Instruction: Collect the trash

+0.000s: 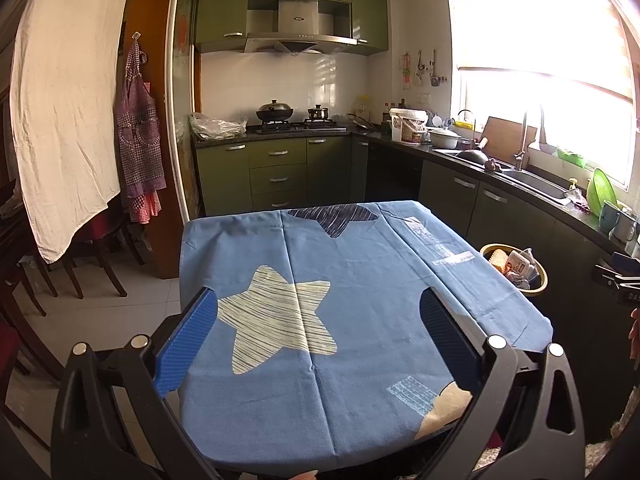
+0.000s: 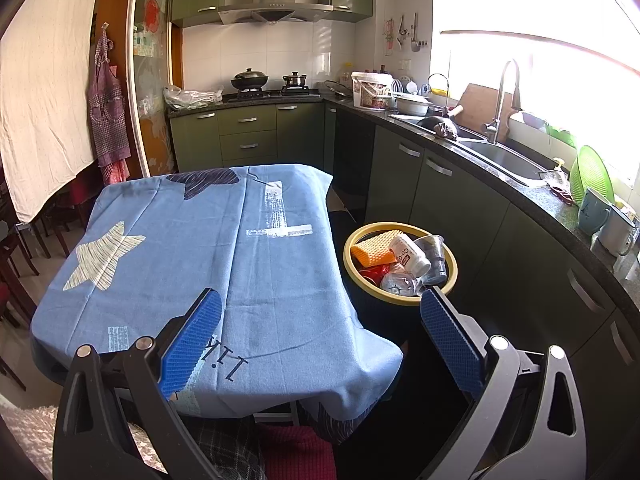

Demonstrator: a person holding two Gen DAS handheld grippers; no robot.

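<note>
A yellow-rimmed dark bin (image 2: 400, 300) stands on the floor right of the table, also seen as the bin (image 1: 536, 286) in the left wrist view. Inside it lie an orange sponge (image 2: 374, 254), a white bottle (image 2: 410, 254), a clear plastic cup (image 2: 434, 256), a crushed clear bottle (image 2: 398, 282) and something red (image 2: 374, 272). The table wears a blue cloth (image 1: 340, 320) with star prints, seen too as the cloth (image 2: 192, 248). My left gripper (image 1: 320, 306) hangs open over the cloth with nothing between its fingers. Near the table's right front corner my right gripper (image 2: 322, 306) is open, its right finger (image 2: 448, 336) just in front of the bin.
Dark green cabinets and a black counter (image 2: 520, 196) with a sink (image 2: 500, 160) run along the right. A green colander (image 2: 592, 180) and mugs sit at the counter's near end. A white sheet (image 1: 68, 100) and chairs (image 1: 96, 256) are on the left. A stove with pots (image 1: 276, 114) is at the back.
</note>
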